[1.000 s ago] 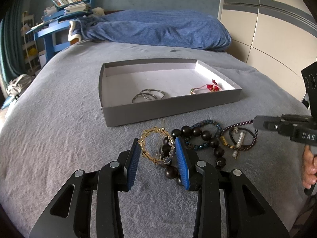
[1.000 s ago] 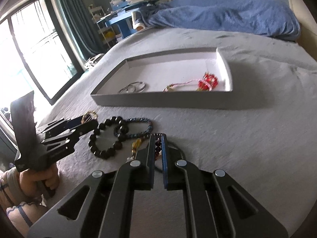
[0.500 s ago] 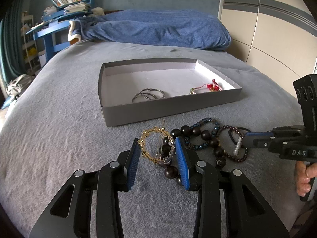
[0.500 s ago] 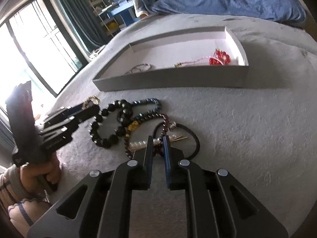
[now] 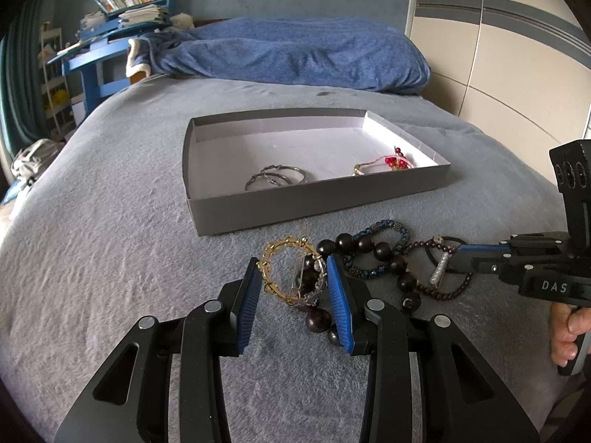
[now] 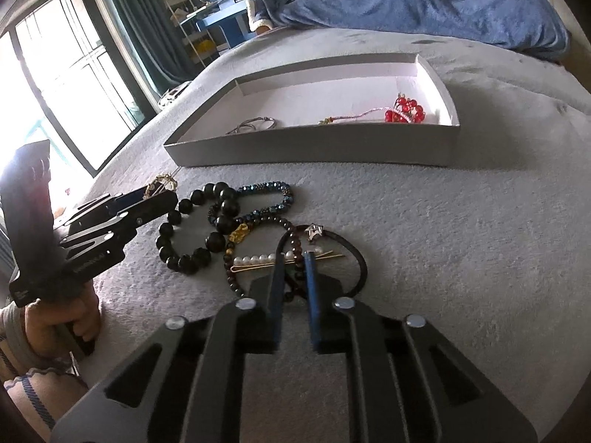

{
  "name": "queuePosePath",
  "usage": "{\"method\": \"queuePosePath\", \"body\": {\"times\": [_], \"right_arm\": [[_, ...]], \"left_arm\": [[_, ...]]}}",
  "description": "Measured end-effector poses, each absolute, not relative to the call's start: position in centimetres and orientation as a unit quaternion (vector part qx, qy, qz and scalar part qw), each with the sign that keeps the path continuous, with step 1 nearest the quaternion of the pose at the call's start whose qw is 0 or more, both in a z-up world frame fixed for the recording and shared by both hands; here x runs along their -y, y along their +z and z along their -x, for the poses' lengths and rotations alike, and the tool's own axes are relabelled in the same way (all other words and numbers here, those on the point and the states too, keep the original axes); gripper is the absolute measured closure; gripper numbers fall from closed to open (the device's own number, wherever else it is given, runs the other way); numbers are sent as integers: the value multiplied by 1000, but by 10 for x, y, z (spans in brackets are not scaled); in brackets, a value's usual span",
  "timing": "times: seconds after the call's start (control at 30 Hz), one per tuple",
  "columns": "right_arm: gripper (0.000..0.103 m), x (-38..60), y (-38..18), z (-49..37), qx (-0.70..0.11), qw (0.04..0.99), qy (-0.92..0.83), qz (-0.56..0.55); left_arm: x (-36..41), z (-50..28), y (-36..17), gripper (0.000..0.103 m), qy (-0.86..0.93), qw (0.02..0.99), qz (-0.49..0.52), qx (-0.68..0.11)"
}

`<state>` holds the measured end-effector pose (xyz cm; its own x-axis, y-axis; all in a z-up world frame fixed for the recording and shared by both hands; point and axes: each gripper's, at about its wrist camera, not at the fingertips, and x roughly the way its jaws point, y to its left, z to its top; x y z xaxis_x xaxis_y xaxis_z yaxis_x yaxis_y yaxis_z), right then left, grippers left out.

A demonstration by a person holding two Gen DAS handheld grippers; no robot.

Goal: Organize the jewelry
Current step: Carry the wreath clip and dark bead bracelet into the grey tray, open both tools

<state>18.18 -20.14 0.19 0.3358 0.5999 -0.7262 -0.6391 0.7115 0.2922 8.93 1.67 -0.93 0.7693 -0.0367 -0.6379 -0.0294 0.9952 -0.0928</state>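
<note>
The left gripper is held part open around the gold bracelet on the bed, its pads not seen pressing. The right gripper has just been closing, jaws nearly together over the pearl hairpin; a grip cannot be confirmed. The grey box lies beyond both.

one grey box on the bed. inside it: two metal bangles, one red-bead string. outside, on the blanket: one gold bracelet, one big black-bead bracelet, one blue-bead bracelet, one small dark-bead bracelet, one pearl hairpin, one black hair tie.
</note>
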Motion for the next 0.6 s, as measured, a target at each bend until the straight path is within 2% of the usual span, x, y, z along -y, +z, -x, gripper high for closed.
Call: {"method": "queuePosePath", "body": {"times": [0.6], "right_arm": [[97,206,82,-199,-356,840,410,17]], "left_arm": [[-19,-105,35,66,-11,951,29,-306]]}}
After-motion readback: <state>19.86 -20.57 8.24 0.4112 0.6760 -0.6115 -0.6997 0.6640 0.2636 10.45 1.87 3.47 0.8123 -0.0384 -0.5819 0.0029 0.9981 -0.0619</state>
